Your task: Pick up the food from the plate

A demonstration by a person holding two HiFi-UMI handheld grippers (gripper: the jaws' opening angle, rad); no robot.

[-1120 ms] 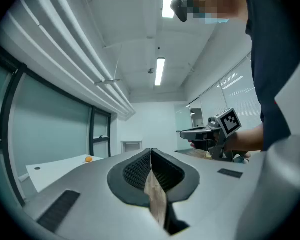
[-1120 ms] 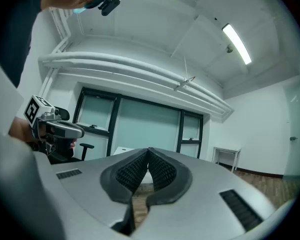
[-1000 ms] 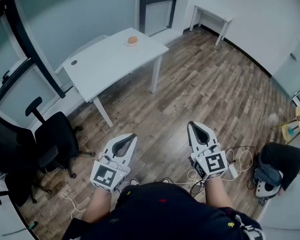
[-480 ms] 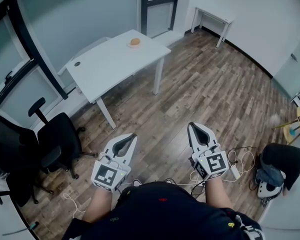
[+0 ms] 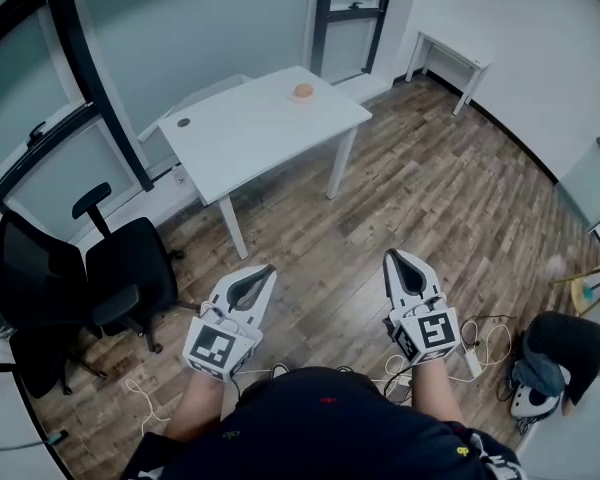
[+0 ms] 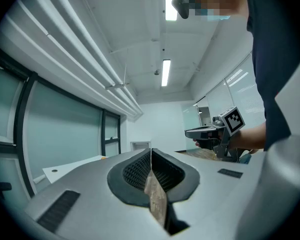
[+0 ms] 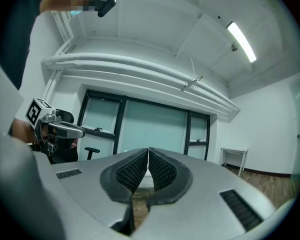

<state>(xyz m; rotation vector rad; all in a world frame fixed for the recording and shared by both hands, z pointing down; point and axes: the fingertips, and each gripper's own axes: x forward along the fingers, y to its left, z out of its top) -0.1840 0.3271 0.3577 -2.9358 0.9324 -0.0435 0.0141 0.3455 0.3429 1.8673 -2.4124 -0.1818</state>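
white table shows its food clearly only in head view.

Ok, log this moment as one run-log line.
left hand-held gripper: shut, empty | right hand-held gripper: shut, empty | food: on white table, far ahead, not picked

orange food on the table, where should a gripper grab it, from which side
Probably grip the orange food across its rounded sides, from above: a small low mound near the far edge of the table, nothing crowding it. Finer shape too small to tell.
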